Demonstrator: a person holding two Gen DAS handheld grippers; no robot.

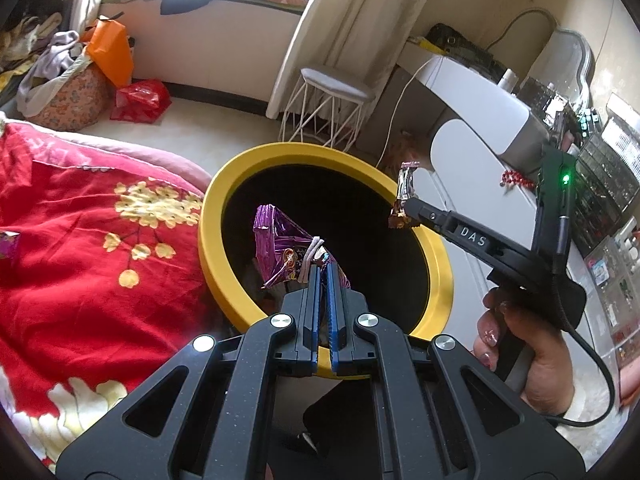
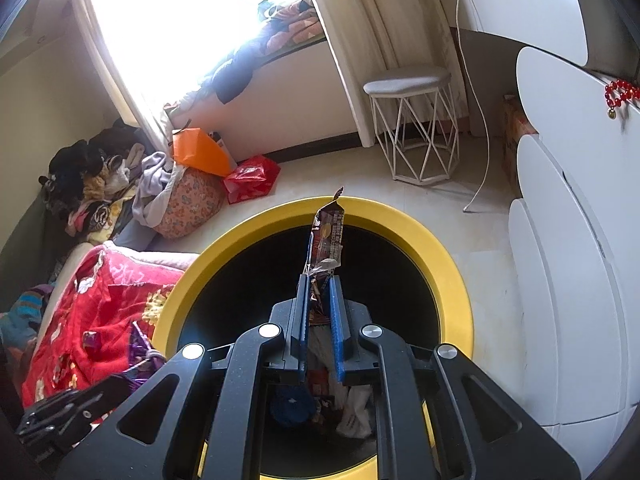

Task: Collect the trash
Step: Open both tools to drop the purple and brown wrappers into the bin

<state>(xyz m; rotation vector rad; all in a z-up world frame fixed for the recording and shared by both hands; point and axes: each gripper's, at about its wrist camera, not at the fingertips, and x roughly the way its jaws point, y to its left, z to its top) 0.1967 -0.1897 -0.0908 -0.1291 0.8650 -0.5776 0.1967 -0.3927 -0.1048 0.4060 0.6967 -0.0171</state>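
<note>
A black bin with a yellow rim stands on the floor beside the bed; the right wrist view also shows its rim. My left gripper is shut on a purple foil wrapper and holds it over the bin's mouth. My right gripper is shut on a brown snack wrapper, upright above the bin; the left wrist view shows this wrapper over the bin's right rim. Trash lies at the bin's bottom.
A red flowered blanket covers the bed on the left, with a small wrapper on it. A white wire stool, a white dresser, a red bag and piled clothes stand around the floor.
</note>
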